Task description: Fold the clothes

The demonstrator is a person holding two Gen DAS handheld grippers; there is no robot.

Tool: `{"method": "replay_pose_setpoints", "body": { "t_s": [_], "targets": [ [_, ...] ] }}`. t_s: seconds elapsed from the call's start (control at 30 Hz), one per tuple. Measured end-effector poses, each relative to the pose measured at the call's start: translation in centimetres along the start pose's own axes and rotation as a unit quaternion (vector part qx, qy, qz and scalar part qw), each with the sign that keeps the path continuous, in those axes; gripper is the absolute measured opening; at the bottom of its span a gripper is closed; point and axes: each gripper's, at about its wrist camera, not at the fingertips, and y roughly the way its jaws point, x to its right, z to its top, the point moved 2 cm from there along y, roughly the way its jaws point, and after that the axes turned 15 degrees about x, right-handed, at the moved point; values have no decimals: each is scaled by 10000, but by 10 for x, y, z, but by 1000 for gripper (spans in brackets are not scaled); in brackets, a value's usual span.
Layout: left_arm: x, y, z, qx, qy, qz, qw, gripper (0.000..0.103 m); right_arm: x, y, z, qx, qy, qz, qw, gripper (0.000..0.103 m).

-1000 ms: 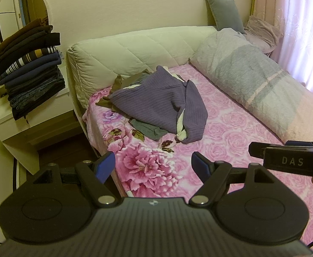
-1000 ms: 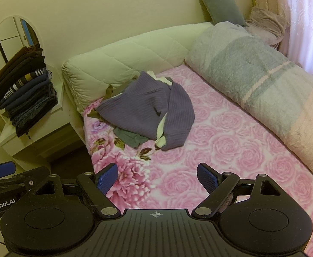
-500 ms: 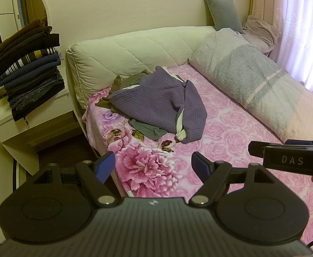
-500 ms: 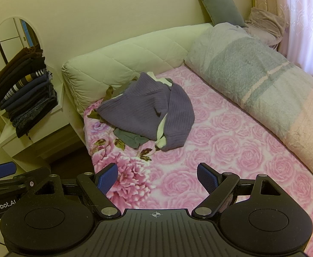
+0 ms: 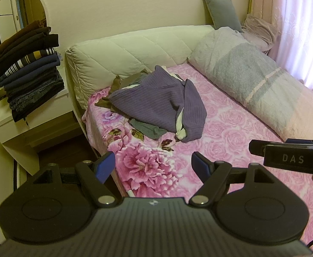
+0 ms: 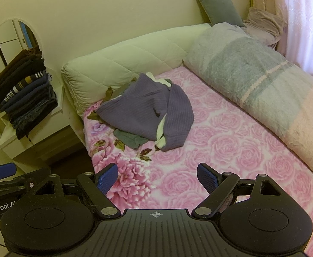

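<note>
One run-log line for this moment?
left gripper: open, empty | right gripper: open, empty | purple sweater: unfolded on bed | phase: pre-grasp

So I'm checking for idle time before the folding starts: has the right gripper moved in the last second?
No. In its own view the right gripper frames the purple sweater and the headboard exactly as before.

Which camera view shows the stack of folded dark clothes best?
The left wrist view: the stack of folded clothes appears larger there, its layers distinct. The right wrist view shows the same stack smaller, nearer the frame's edge.
</note>
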Motion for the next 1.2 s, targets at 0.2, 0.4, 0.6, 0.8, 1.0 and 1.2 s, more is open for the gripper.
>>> {"method": "replay_pose_setpoints", "body": {
  "t_s": [0.2, 0.4, 0.6, 0.8, 1.0, 1.2],
  "targets": [
    [1, 4, 2, -44, 47, -46, 10000, 75, 3, 3, 0, -27, 82, -59, 9999, 84],
    [-4, 11, 4, -74, 75, -90, 9999, 76, 2, 8, 2, -17, 134, -96, 9999, 84],
    [-15, 27, -1, -283, -1, -100, 9995, 75, -4, 19, 2, -26, 21, -98, 9999, 84],
    [-22, 53, -1, -511, 10, -279, 9983, 75, -4, 38, 1, -141, 55, -218, 9996, 84],
    [-21, 91, 6, -687, 179, -591, 9957, 75, 6, 62, 3, -252, 357, -367, 9984, 84],
    [-22, 136, 15, -836, 321, -821, 9926, 75, 11, 92, 7, -332, 583, -522, 9964, 84]
  ]
}}
